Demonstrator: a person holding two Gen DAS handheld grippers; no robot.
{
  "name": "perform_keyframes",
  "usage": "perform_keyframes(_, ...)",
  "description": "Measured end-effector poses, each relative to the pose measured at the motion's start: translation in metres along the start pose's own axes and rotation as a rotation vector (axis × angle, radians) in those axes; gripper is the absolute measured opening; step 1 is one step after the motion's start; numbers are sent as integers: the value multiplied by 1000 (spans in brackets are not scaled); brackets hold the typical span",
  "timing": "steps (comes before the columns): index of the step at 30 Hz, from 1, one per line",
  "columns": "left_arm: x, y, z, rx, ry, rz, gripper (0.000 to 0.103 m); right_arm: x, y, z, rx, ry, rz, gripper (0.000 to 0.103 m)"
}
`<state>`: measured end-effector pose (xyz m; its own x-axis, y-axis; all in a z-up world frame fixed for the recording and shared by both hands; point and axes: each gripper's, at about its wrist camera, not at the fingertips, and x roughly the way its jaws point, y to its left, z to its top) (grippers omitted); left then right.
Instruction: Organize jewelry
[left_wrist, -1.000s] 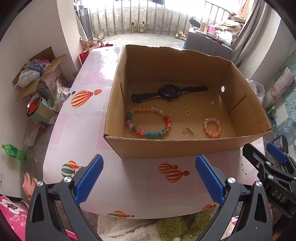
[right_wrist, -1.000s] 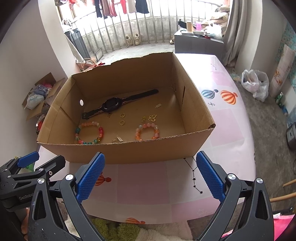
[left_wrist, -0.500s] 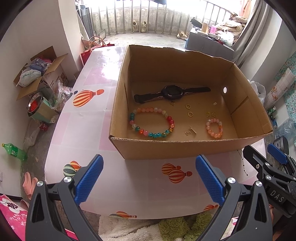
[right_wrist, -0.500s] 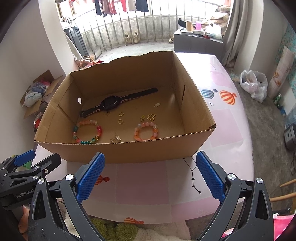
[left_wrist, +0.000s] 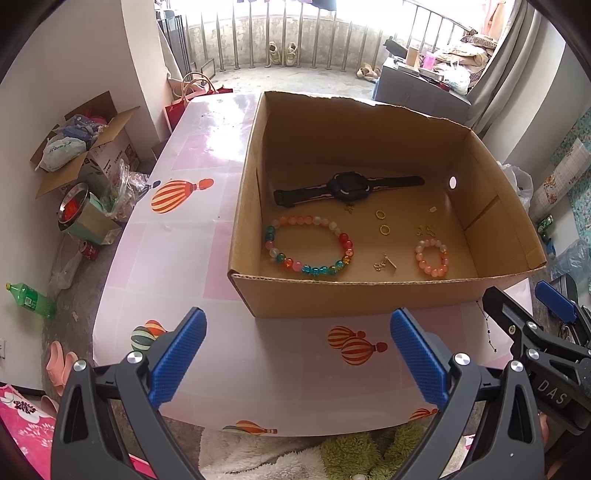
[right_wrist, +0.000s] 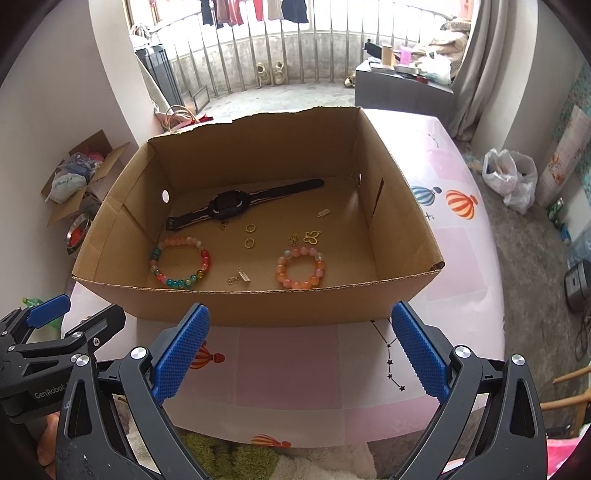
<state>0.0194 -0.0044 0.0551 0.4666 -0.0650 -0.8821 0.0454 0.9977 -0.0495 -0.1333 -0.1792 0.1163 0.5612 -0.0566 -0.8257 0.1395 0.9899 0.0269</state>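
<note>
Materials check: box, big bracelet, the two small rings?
Box: corrugated cardboard, matte brown, fluting visible along the cut rim. Big bracelet: glossy translucent beads, glass or plastic, can't tell which. Two small rings: gold-coloured and shiny, probably metal.

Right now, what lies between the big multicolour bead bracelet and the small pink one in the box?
A small gold chain piece with a bar lies on the cardboard box floor between the big bracelet and small bracelet, clearest in the right wrist view.

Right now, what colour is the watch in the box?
Black; the watch shows best in the right wrist view.
</note>
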Motion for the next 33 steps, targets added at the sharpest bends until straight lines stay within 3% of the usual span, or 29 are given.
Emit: perform_keyframes(33, -2, 9, 0, -21, -12, 15, 98, 0, 13, 1, -21, 3, -9, 95)
